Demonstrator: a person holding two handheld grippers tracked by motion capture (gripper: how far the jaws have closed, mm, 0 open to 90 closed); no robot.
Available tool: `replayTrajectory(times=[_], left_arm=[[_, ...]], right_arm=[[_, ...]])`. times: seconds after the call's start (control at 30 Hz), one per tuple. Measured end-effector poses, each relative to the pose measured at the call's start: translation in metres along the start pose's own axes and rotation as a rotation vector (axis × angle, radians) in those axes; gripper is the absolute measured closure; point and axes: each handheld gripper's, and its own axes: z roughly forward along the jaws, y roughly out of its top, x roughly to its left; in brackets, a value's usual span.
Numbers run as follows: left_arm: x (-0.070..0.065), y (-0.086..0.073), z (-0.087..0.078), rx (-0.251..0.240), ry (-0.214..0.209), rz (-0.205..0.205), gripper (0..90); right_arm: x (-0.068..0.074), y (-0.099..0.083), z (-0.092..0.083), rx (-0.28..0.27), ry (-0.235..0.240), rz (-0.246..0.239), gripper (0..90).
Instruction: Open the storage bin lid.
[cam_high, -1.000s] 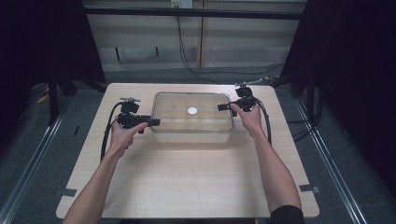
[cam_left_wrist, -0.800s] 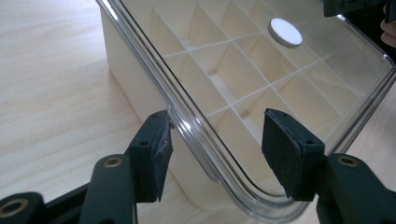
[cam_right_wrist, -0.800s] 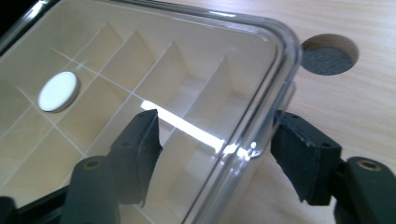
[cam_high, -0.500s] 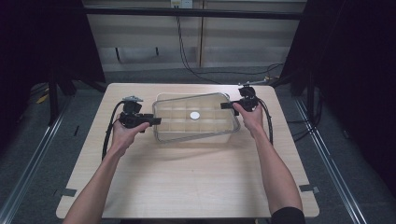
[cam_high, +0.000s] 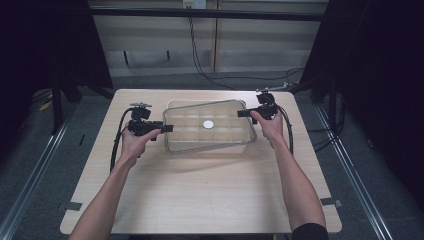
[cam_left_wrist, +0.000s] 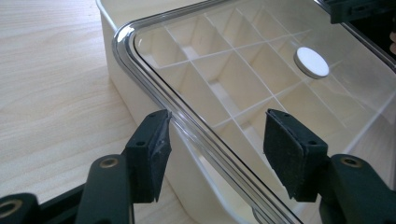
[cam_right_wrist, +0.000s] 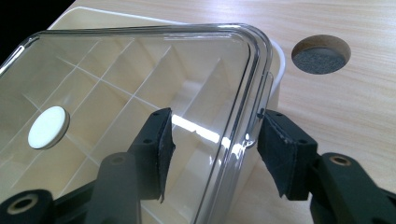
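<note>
Pale wood-grain tabletop (cam_high: 200, 195) runs bare from the near edge to the person's two forearms, which reach forward to either short end of a cream plastic divided box (cam_high: 210, 142). On it, skewed and riding askew, lies the clear rectangular plastic lid with a white round knob (cam_high: 208, 124), its long axis running left to right between the hands.

At the lid's left end sits the left gripper (cam_left_wrist: 215, 154); its jaws stand apart, the lid's thick rim passing between them and just touching the left pad, so nothing is clamped yet. At the opposite end the right gripper (cam_right_wrist: 215, 149) straddles the rim the same way, jaws parted with the edge in the gap. Each hand is equally near its own end.

Judging by that, closing both on the rim is what the next move depends on. Beyond the right jaw, a round cable hole (cam_right_wrist: 321, 54) opens in the table.
</note>
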Motion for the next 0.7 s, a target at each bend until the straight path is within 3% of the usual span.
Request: replayTrajectory(times=[0.07,0.57,0.67,0.7], left_arm=[[0.003,-0.001,0.003,0.010,-0.039,-0.026,40.5],[-0.001,0.003,-0.002,-0.041,-0.006,-0.023,49.7],[-0.002,0.003,-0.004,-0.041,-0.025,-0.020,50.0],[-0.002,0.002,-0.004,-0.044,-0.044,-0.027,50.3]], right_arm=[[0.000,-0.001,0.000,-0.004,0.007,0.000,46.3],[0.003,-0.002,-0.013,-0.049,0.042,0.001,52.3],[0.005,-0.001,-0.018,-0.064,0.048,-0.002,53.6],[0.007,-0.001,-0.021,-0.081,0.078,0.002,55.2]])
